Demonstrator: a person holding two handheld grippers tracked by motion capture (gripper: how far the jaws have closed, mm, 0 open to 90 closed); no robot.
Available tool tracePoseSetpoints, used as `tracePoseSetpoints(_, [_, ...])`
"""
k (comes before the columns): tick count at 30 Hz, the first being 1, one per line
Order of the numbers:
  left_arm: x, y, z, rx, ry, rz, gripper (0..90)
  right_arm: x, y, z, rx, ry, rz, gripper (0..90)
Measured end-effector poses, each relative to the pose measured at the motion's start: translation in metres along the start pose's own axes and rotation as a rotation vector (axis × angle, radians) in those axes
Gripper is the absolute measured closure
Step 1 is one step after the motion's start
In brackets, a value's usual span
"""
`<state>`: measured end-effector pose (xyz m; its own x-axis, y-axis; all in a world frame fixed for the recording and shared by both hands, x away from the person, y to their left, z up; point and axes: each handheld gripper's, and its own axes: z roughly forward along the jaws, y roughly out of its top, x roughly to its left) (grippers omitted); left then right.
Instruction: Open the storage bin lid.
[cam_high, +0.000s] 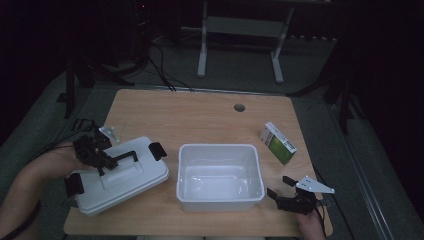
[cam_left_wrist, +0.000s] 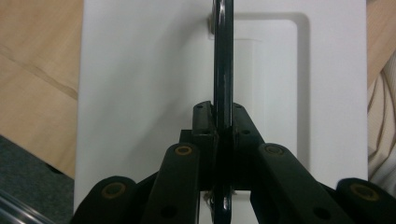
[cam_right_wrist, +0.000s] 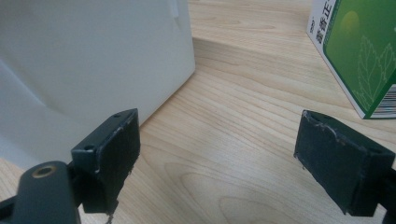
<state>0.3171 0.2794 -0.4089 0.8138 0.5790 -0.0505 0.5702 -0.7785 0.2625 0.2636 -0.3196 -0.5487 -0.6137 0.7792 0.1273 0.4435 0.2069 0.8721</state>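
In the high view the lid (cam_high: 117, 175) lies on the desk (cam_high: 200, 115) left of the white tub (cam_high: 220, 176), the left gripper (cam_high: 107, 159) over its black handle (cam_high: 127, 156). The left gripper view shows the jaws pinching that handle (cam_left_wrist: 223, 70) mid-bar, so lift level to stop it swinging. In the right gripper view the right gripper (cam_right_wrist: 219, 158) has its jaws spread, empty, just right of the tub (cam_right_wrist: 93, 56): best kept clear.

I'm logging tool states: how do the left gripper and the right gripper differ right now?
The left gripper is shut on the lid handle; the right gripper is open with nothing between its jaws. The left is over the white lid; the right is beside the white bin. Both are black and hand-held.
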Motion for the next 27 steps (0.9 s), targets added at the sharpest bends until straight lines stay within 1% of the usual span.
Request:
tracePoseSetpoints(1, [0.001, -0.001, 0.004, -0.006, 0.001, -0.006, 83.7, 0.000, 0.000, 0.000, 0.000, -0.001, -0.001, 13.9])
tracePoseSetpoints(2, [0.002, -0.002, 0.008, 0.001, -0.004, -0.005, 83.8, 0.000, 0.000, 0.000, -0.001, 0.000, 0.000, 13.9])
tracePoseSetpoints(3, [0.003, -0.003, 0.012, -0.003, 0.002, -0.008, 83.7, 0.001, 0.000, 0.000, 0.000, -0.001, 0.000, 13.9])
tracePoseSetpoints(5, [0.005, -0.005, 0.020, -0.002, -0.005, -0.018, 83.8, 0.001, 0.000, 0.000, -0.001, -0.001, 0.001, 13.9])
tracePoseSetpoints(7, [0.007, -0.006, 0.027, -0.002, 0.000, -0.020, 83.7, 0.001, 0.000, 0.000, -0.002, 0.000, 0.004, 13.9])
tracePoseSetpoints(9, [0.008, -0.008, 0.034, -0.010, -0.003, -0.030, 83.7, 0.001, 0.000, 0.000, -0.002, 0.000, 0.002, 13.9])
tracePoseSetpoints(13, [0.012, -0.010, 0.046, -0.011, -0.020, -0.044, 83.7, 0.001, 0.000, 0.000, 0.001, 0.000, 0.002, 13.9])
tracePoseSetpoints(15, [0.013, -0.009, 0.052, -0.010, -0.019, -0.049, 83.7, 0.001, 0.000, 0.000, 0.002, 0.000, 0.002, 13.9])
tracePoseSetpoints(19, [0.015, -0.006, 0.061, -0.008, -0.029, -0.049, 83.7, 0.001, 0.000, 0.000, -0.001, -0.001, -0.001, 13.9])
tracePoseSetpoints(22, [0.016, -0.004, 0.067, -0.009, -0.026, -0.055, 83.7, 0.000, -0.001, 0.000, 0.001, -0.002, 0.001, 13.9])
tracePoseSetpoints(24, [0.016, -0.003, 0.070, -0.015, -0.036, -0.059, 83.7, 0.000, -0.001, 0.000, 0.000, -0.001, -0.001, 13.9])
tracePoseSetpoints(27, [0.017, -0.002, 0.074, -0.015, -0.035, -0.063, 83.6, 0.000, -0.001, 0.000, 0.001, -0.001, 0.001, 13.9])
